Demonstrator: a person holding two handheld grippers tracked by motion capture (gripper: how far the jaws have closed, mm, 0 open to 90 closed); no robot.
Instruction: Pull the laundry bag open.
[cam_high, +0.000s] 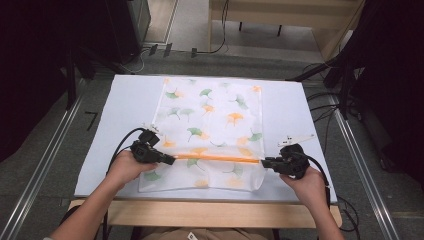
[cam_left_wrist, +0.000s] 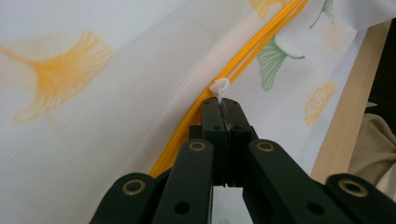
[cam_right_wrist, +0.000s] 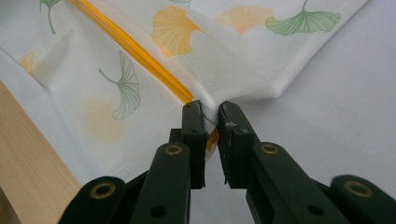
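The left gripper (cam_left_wrist: 223, 108) has its fingers pressed together on the white zipper pull (cam_left_wrist: 219, 87) of the mesh bag (cam_high: 210, 120). The right gripper (cam_right_wrist: 211, 114) has its fingers nearly together, pinching the bag's edge at the other end of the orange zipper (cam_high: 217, 158); what lies between them is hard to see. The bag's near edge lies close to the bench (cam_high: 295, 105) edge, behind both fingers.

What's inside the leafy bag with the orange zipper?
Nothing shows inside the bag. Its thin white cloth lies flat on the table, but the leaf print hides any contents. The left gripper pinches the zipper pull; the right gripper clamps the bag's edge.
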